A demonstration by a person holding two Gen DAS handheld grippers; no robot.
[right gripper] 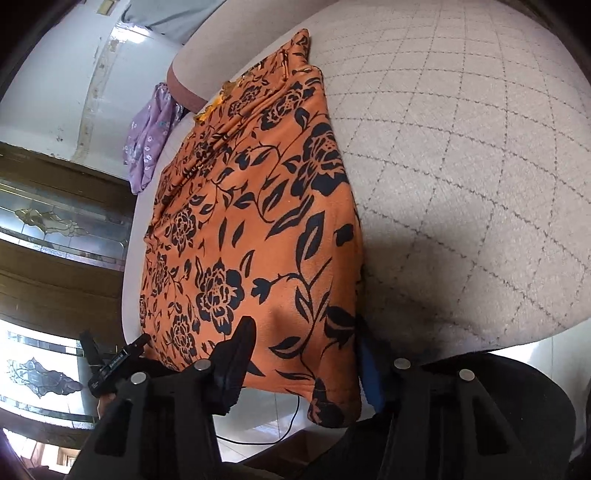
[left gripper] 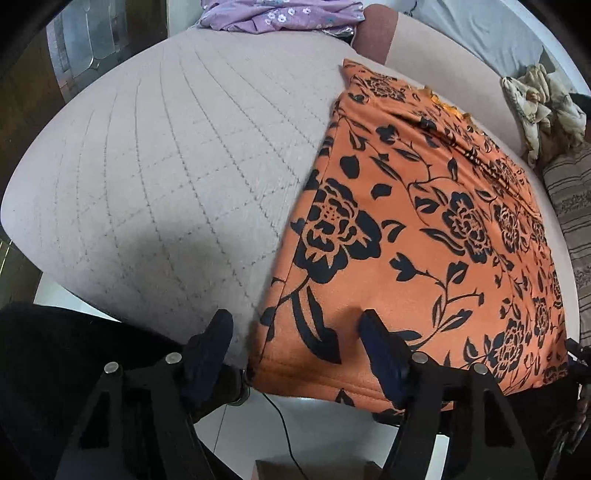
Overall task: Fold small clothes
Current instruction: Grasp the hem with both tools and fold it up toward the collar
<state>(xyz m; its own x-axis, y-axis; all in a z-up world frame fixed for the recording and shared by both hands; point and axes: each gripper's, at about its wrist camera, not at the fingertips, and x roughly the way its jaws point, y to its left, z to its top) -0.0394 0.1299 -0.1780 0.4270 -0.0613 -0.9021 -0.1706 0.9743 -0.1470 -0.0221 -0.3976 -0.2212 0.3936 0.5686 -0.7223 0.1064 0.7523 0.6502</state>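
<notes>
An orange garment with a black flower print lies flat and folded on a pale quilted bed. My left gripper straddles its near left corner: one finger rests on the quilt just off the hem, the other on the cloth, with a wide gap between them. In the right wrist view my right gripper straddles the near right corner of the garment. Its left fingertip lies on the cloth, and the blue right finger is half hidden behind the hem. Neither pair of pads pinches the cloth.
A purple flowered garment lies at the far edge of the bed. A crumpled cream cloth and a striped cushion sit at the right. The bed's near edge drops to a white tiled floor with a black cable.
</notes>
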